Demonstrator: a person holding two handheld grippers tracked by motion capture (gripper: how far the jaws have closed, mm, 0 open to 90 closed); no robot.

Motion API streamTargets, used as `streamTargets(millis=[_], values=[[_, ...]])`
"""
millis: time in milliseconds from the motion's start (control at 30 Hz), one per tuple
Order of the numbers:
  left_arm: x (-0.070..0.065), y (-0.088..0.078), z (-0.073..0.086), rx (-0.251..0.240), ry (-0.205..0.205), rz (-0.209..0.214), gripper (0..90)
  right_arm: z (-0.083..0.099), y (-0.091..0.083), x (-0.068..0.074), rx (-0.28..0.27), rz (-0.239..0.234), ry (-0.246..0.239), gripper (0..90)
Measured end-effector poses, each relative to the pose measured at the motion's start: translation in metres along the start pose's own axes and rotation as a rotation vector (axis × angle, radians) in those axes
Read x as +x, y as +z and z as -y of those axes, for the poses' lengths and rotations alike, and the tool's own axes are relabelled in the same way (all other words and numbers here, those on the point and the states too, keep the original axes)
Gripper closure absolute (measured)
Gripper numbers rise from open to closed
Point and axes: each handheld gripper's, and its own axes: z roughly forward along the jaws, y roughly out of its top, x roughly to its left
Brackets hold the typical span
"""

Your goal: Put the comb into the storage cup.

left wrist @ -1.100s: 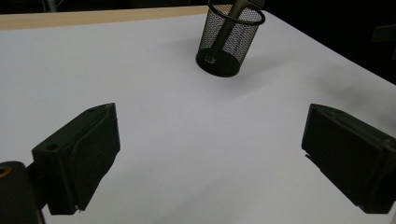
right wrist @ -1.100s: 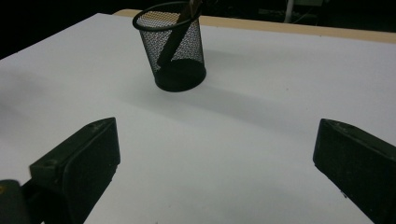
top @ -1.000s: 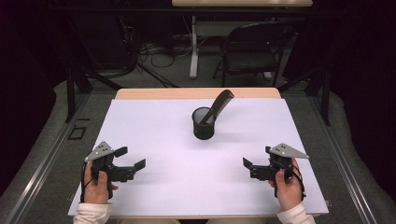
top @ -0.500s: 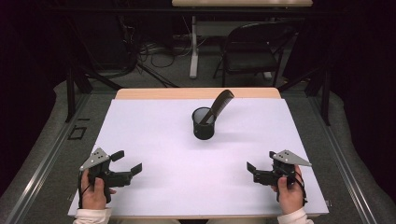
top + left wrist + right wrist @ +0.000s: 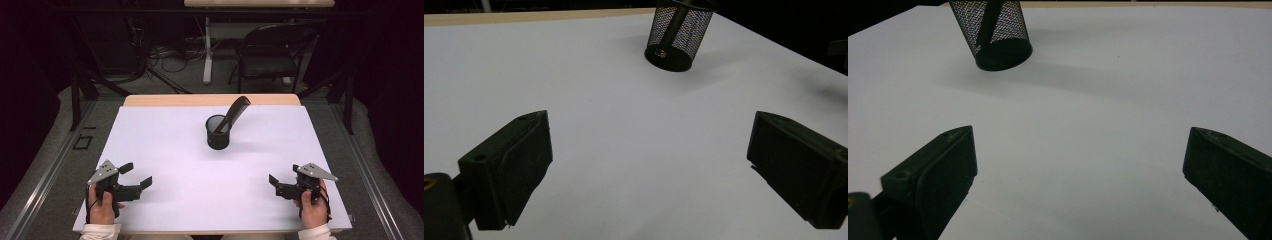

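Black wire mesh makes up the cup (image 5: 218, 133), which stands upright on the white table (image 5: 165, 145), about midway between the left and right edges and nearer the far edge than the near one. A dark comb (image 5: 233, 113) stands in it, its lower end on the cup's floor and its upper part leaning over the rim toward the far right corner. The left gripper (image 5: 136, 181) rests near the near left corner and the right gripper (image 5: 274, 184) near the near right corner, both well apart from the cup; in the left gripper view and the right gripper view each pair of jaws stands wide apart with nothing but bare table between them. The comb looks thin, stiff and light, probably smooth plastic, so it may slip or twist if pinched across its narrow edge; a hold across its flat faces on the part above the rim seems the safest. The cup (image 5: 679, 31) looks light too and could tip or slide if the comb drags on the rim, so lifting along the comb's lean, or steadying the mesh wall (image 5: 996, 29) with the other gripper, would likely help.
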Motion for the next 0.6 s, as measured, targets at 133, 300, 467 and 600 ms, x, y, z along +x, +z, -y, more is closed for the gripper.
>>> streamTargets(millis=[133,300,467,600], values=[[0.001,0.001,0.001,0.0,0.002,-0.001,4.8,0.002,0.001,-0.002,0.001,0.008,0.005,1.0],[0.004,0.002,0.003,0.0,-0.012,-0.002,4.8,0.004,0.002,-0.004,0.002,0.014,0.006,1.0],[0.008,0.002,0.005,0.002,-0.023,-0.012,4.8,0.005,0.003,-0.005,0.003,0.016,-0.001,1.0],[0.01,0.002,0.006,-0.004,-0.035,-0.014,4.8,0.006,0.003,-0.005,0.008,0.019,-0.001,1.2]])
